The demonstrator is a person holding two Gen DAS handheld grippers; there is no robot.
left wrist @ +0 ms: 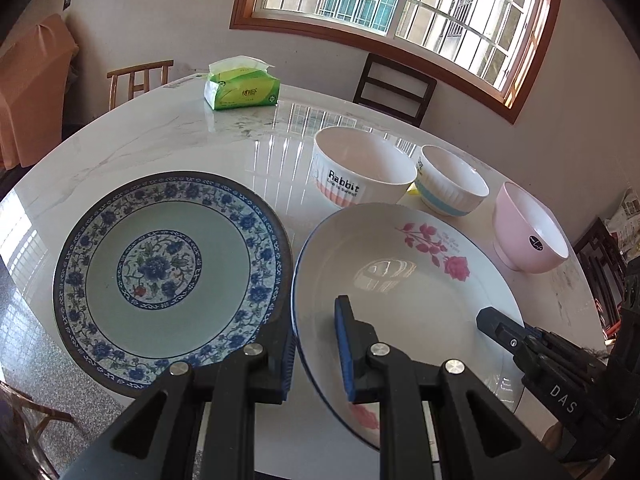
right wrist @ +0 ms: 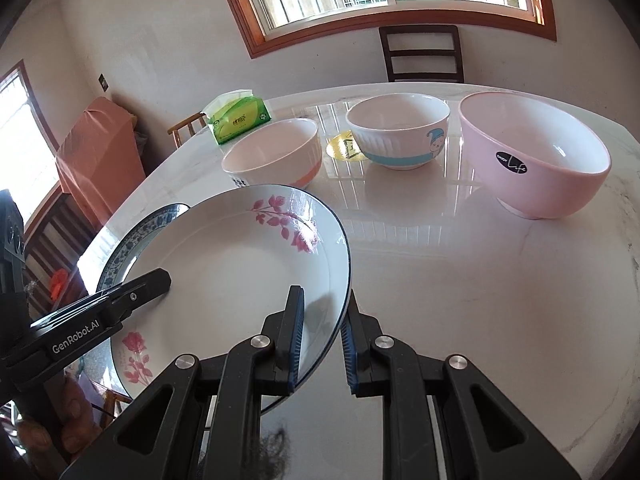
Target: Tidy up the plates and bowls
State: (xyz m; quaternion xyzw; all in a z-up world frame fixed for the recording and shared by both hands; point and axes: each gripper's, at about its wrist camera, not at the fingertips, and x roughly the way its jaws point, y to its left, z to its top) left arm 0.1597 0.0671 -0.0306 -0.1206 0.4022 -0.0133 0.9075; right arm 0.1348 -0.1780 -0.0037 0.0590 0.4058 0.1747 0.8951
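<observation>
Clearly both grippers straddled opposite rims of the rose plate (left wrist: 404, 280), the left gripper (left wrist: 316, 356) and right gripper (right wrist: 322, 344) with jaws parted, the blue plate (left wrist: 172, 276) lying just left.

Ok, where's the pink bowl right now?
The pink bowl stands upright at the table's right end, beside the blue-banded bowl, beyond the rose plate.

Three bowls (left wrist: 362, 168) behind two plates (left wrist: 404, 292)
</observation>
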